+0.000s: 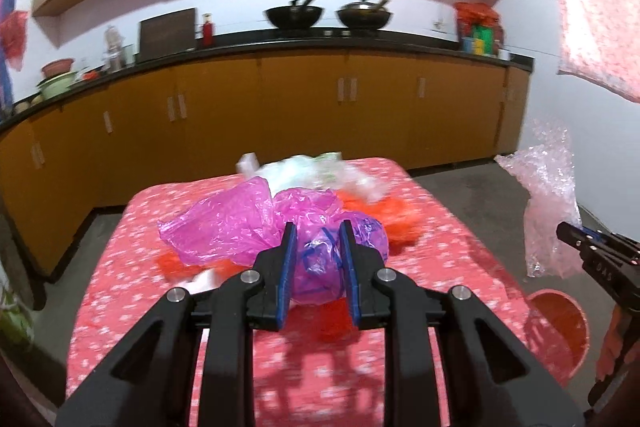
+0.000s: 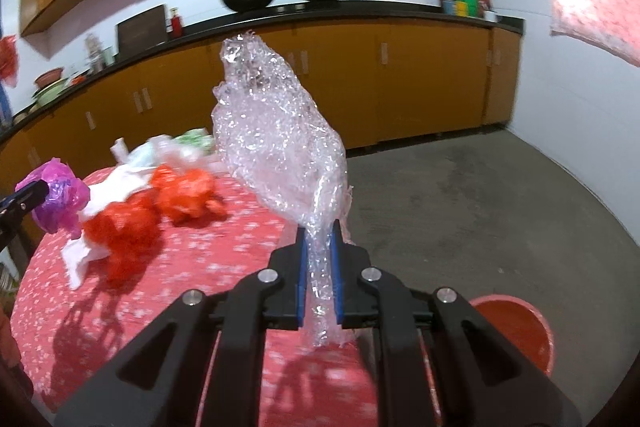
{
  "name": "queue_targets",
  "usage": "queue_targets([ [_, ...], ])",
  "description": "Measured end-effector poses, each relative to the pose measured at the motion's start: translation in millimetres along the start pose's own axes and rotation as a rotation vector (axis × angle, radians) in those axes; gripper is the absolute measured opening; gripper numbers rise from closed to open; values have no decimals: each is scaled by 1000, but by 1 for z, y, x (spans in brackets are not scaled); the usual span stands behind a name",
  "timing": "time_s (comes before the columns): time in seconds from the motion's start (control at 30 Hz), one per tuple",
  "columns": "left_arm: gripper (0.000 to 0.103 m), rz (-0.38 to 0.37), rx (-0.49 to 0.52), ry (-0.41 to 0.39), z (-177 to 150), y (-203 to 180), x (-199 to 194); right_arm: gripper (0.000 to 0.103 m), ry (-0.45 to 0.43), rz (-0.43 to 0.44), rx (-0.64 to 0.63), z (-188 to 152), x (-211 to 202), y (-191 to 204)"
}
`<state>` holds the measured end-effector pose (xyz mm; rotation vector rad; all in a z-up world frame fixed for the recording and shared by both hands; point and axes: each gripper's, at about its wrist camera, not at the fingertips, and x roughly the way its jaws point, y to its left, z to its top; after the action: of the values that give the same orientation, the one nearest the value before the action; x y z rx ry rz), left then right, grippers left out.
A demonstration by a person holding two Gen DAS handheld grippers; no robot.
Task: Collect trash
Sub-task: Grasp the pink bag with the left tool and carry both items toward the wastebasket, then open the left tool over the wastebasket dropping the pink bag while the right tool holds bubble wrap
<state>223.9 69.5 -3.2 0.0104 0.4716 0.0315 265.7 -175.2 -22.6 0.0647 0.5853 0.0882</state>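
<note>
My left gripper (image 1: 318, 233) is shut on a crumpled magenta plastic bag (image 1: 240, 223), lifted just above the red flowered tablecloth (image 1: 140, 299); the same bag (image 2: 60, 199) shows at the left edge of the right wrist view. My right gripper (image 2: 319, 233) is shut on a clear crinkled plastic wrap (image 2: 276, 131) that stands up above its fingers, past the table's right edge; that wrap (image 1: 548, 195) appears at the right in the left wrist view. An orange-red bucket (image 2: 516, 331) stands on the floor beside the table, below and right of the right gripper, also seen as bucket (image 1: 560, 331).
More litter lies on the table: orange-red plastic bags (image 2: 160, 207), white paper (image 2: 80, 259) and white-green wrappers (image 1: 312, 171). Behind runs a counter with yellow cabinets (image 1: 280, 107) and two woks (image 1: 294, 15). Bare concrete floor (image 2: 480, 207) spreads to the right.
</note>
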Motion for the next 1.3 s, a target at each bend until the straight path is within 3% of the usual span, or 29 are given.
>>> queue_targets([
  [0.43,22,-203,87,24,-1,-111,12,11,15,-198,123,-29,-14,-113],
  [0.8,22,-409,234,89,-31,-244,21,11,104,-387,277,-81,-19,-223],
  [1.03,22,-495,312,153,-61,-315,35,11,170,-428,345,-116,-10,-262],
  [1.3,22,-535,371,250,-86,-363,63,11,243,-413,406,-140,8,-286],
])
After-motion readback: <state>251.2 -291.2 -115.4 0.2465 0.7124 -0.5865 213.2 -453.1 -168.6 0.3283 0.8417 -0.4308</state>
